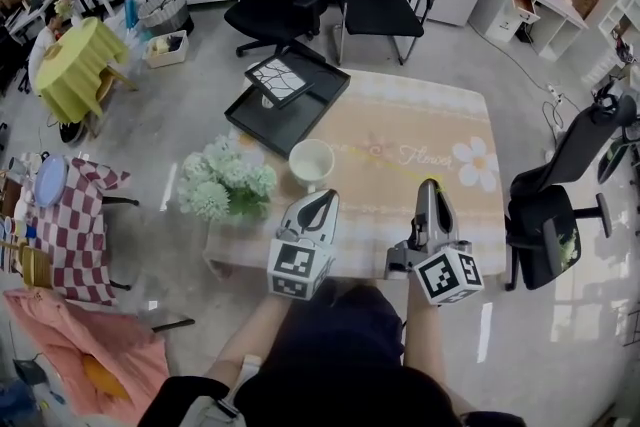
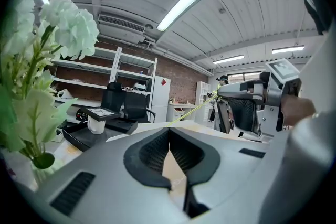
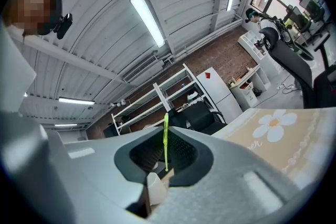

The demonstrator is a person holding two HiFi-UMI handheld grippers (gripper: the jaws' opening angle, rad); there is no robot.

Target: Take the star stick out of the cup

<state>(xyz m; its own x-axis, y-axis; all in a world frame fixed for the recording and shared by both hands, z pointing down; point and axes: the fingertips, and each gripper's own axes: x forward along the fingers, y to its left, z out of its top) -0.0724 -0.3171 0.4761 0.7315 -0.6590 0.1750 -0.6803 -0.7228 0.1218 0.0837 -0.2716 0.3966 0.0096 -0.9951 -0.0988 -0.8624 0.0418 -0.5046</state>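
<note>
Above the tabletop's near edge, the right gripper (image 1: 430,187) pinches the thin stick (image 3: 166,139) tight against slipping, clear of the cup (image 1: 311,162) toward the left edge, while the left gripper (image 1: 324,198) hovers closed and empty.

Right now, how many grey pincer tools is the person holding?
2. The left gripper is over the table's near edge by the flowers; the right gripper, beside it, pinches a thin green stick.

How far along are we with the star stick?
Done: the cup looks empty. In hand: the right gripper is shut on the thin green star stick, held clear of the cup. The left gripper is shut and empty. Left: probably only setting it down.
</note>
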